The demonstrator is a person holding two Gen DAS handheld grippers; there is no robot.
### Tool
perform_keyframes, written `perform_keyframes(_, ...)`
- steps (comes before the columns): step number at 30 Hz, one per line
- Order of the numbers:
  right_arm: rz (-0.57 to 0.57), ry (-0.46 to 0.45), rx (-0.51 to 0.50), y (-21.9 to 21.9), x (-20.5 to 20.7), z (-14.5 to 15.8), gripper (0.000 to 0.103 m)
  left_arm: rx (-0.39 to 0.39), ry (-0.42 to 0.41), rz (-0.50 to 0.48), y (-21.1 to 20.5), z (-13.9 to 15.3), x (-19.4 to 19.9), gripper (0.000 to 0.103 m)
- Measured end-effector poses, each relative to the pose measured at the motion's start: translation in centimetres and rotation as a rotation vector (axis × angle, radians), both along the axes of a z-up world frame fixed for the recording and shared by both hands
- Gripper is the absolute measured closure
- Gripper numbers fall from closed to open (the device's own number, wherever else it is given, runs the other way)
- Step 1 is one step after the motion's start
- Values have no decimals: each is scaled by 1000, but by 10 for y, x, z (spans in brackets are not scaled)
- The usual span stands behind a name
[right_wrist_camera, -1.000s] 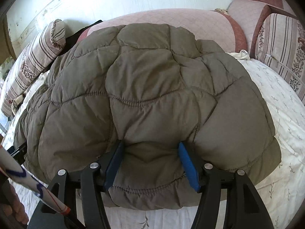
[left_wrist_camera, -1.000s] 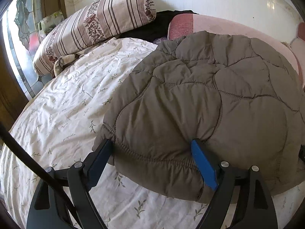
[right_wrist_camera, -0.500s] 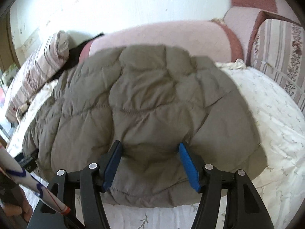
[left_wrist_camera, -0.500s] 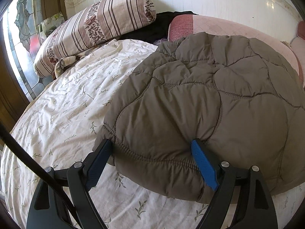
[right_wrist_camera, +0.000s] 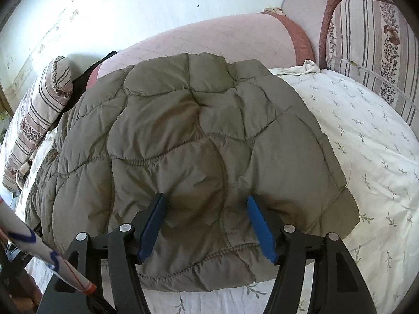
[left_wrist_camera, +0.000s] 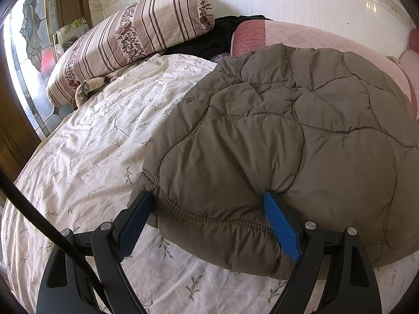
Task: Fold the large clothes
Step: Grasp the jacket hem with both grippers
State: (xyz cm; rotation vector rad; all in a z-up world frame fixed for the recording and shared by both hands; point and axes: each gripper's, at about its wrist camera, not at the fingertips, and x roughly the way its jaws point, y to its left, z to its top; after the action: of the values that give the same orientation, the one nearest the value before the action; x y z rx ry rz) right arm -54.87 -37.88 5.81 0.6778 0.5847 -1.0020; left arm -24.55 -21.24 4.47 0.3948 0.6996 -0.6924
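jacket (right_wrist_camera: 199,141) lies flat, long axis toward pink headboard (right_wrist_camera: 209,39).

2 close wrist views angled down along the tongs, both over the same quilted jacket (left_wrist_camera: 288,144) on the bed (left_wrist_camera: 91,157)

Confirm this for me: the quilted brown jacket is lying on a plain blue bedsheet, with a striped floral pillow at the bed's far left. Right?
Not quite. The bedsheet is white with a small leaf print, not plain blue, as the left wrist view shows. The rest holds: the quilted brown jacket lies on it, and the striped floral pillow sits at the bed's far left.
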Motion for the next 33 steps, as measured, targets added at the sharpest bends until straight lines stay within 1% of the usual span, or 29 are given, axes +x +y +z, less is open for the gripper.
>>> perform_keyframes(4,-15,-29,-9,0,-11,10,34,0,0,0,0,0,0,16)
perform_keyframes(8,-54,-24,-25,-5,-25,16,34,0,0,2,0,0,0,15)
perform_keyframes(11,-87,-37,17,-14,-36,10,34,0,-1,4,0,0,1,15)
perform_keyframes(13,-90,-57,56,-18,-39,4,34,0,-2,4,0,0,1,14)
perform_keyframes(15,-83,-50,77,-21,-38,-1,34,1,-4,4,0,0,1,14)
perform_keyframes(19,-79,-33,68,-19,-35,-1,34,0,-4,5,1,0,1,14)
perform_keyframes(24,-87,-69,76,-19,-42,3,34,0,-4,6,1,0,1,14)
perform_keyframes(29,-134,-93,48,-18,-58,12,34,0,-4,6,0,0,1,14)
perform_keyframes(33,-144,-115,88,-26,-65,7,34,1,-6,7,0,0,1,13)
